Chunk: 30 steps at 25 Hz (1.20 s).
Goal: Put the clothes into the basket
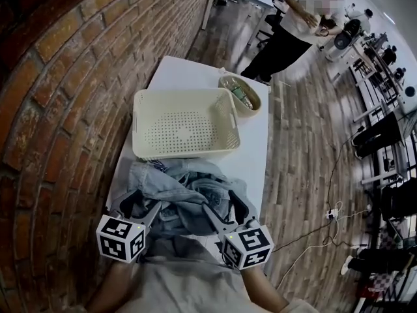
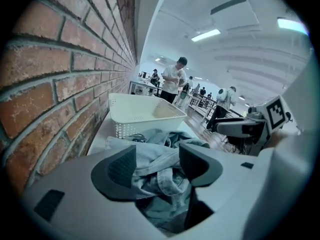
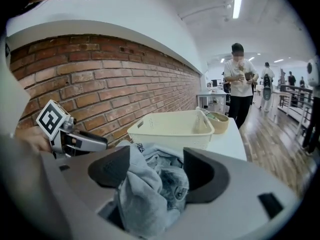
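Note:
A heap of pale blue denim clothes (image 1: 186,188) lies on the near end of the white table (image 1: 189,74), just in front of the empty cream basket (image 1: 140,119). My left gripper (image 1: 138,204) is at the heap's near left side. In the left gripper view a fold of denim (image 2: 155,176) spans the gap, and the left gripper (image 2: 157,164) is shut on it. My right gripper (image 1: 228,204) is at the near right side. It (image 3: 157,171) is shut on a bunched grey-blue fold (image 3: 145,194). The basket (image 3: 170,129) stands beyond.
A brick wall (image 1: 58,109) runs close along the table's left side. A tan bowl (image 1: 242,96) with small items sits behind the basket's right corner. A person (image 1: 293,25) stands on the wooden floor past the table's far end. Cables lie on the floor at right.

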Motion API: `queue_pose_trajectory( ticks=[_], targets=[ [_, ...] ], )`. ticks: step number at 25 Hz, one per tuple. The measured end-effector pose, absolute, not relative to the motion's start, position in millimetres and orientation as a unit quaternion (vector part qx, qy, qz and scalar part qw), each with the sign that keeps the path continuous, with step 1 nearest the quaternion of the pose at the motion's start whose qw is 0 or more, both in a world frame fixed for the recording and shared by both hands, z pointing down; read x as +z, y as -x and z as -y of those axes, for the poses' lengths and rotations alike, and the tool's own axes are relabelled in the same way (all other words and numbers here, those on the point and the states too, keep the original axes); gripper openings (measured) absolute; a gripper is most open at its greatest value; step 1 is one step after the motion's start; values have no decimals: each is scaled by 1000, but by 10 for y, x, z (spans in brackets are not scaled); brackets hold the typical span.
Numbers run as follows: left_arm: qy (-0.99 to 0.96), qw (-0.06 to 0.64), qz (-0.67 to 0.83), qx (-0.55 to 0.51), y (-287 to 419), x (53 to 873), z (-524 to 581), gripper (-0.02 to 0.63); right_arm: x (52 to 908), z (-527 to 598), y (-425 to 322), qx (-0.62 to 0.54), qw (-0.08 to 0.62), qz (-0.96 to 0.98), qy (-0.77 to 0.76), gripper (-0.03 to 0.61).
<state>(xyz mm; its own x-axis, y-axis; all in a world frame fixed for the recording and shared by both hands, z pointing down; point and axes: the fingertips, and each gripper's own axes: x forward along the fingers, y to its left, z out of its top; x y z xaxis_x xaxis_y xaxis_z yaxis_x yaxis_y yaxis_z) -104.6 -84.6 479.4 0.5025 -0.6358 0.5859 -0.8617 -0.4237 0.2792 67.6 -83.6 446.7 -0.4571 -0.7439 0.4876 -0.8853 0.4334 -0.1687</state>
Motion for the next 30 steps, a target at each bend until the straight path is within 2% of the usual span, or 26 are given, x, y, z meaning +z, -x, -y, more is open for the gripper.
queue_pose_trajectory(
  ticks=[4,7,10,15,20,30],
  targets=[
    [-804,299,466,218,1125,5007,884,366,4676,927,-859,223,207,820,-484,444],
    [-798,311,464,227,1152,5144,899,426,4851,959,-927,235,235,818,-469,524],
    [-791,326,458,242,1174,5290,910,472,5026,994,-942,234,276,818,-446,574],
    [-780,351,438,276,1151,5579,901,529,5300,1112,-974,232,336,813,-415,578],
    [-771,382,418,293,1104,5802,916,578,5688,1164,-1013,279,378,793,-387,580],
    [-754,445,347,336,946,6270,897,588,6319,1064,-1011,431,371,742,-354,580]
  ],
)
